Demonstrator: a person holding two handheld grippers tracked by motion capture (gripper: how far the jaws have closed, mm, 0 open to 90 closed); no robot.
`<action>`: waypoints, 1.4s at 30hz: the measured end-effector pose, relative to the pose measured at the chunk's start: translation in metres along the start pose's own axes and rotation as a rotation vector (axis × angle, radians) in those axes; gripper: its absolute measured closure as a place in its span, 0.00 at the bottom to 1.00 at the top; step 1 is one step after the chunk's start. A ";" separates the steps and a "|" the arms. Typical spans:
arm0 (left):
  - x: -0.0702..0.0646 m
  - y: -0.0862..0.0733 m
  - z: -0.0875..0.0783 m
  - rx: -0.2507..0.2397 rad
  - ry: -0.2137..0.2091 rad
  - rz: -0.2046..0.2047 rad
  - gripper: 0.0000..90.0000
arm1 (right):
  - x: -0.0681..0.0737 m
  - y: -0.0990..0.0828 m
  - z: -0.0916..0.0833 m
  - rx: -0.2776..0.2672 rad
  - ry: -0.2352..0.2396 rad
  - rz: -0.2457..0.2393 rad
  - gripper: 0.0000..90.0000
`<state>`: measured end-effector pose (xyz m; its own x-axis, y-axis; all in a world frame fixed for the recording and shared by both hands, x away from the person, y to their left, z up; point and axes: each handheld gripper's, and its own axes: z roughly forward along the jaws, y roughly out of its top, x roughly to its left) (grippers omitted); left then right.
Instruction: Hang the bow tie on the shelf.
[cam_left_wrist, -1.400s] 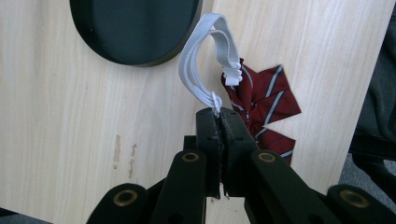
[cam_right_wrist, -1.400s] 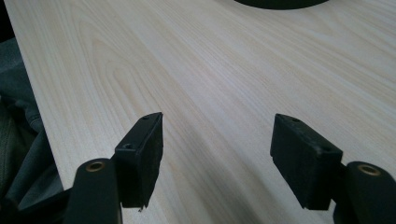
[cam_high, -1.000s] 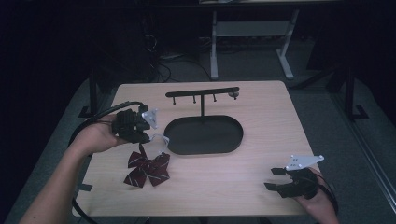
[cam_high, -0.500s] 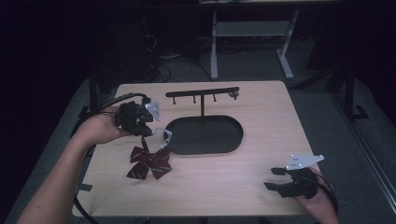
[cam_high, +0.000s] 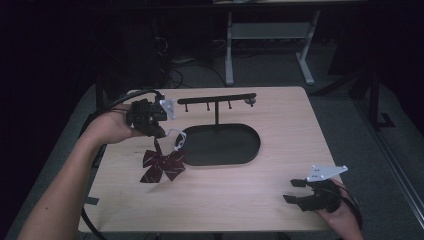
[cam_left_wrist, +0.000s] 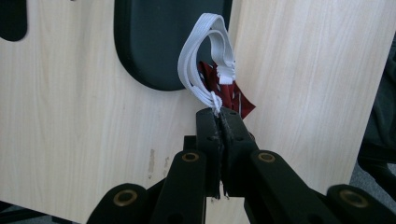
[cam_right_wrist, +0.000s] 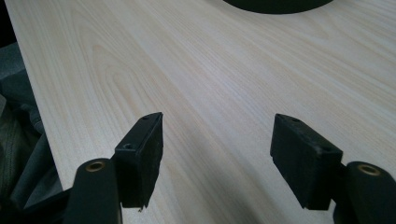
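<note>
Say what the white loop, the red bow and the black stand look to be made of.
White loop: likely woven elastic band, matte; it shows flat ribbed strands, pinched in the left tool.
Red bow: looks like fabric, dark red with pale stripes, folded in soft points.
Black stand: probably painted metal, matte and even, with a thin rigid bar and post over an oval base; plastic cannot be ruled out.

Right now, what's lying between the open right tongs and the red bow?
Nothing; in the high view only bare table separates the right tongs from the bow.
</note>
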<state>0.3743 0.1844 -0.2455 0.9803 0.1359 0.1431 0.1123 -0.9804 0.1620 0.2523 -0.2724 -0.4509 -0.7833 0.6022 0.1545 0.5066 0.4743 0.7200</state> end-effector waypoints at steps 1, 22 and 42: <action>0.000 0.001 -0.001 -0.003 0.003 -0.005 0.97 | 0.000 0.000 0.000 0.000 0.000 0.001 0.38; 0.019 0.021 -0.011 0.006 0.002 0.009 0.97 | -0.003 -0.001 -0.001 -0.009 0.003 0.001 0.38; 0.040 0.037 -0.018 0.004 0.001 0.009 0.97 | -0.005 -0.002 -0.002 -0.013 0.003 0.016 0.38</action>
<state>0.4143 0.1561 -0.2164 0.9812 0.1277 0.1450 0.1046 -0.9820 0.1571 0.2547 -0.2780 -0.4512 -0.7759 0.6080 0.1681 0.5148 0.4562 0.7259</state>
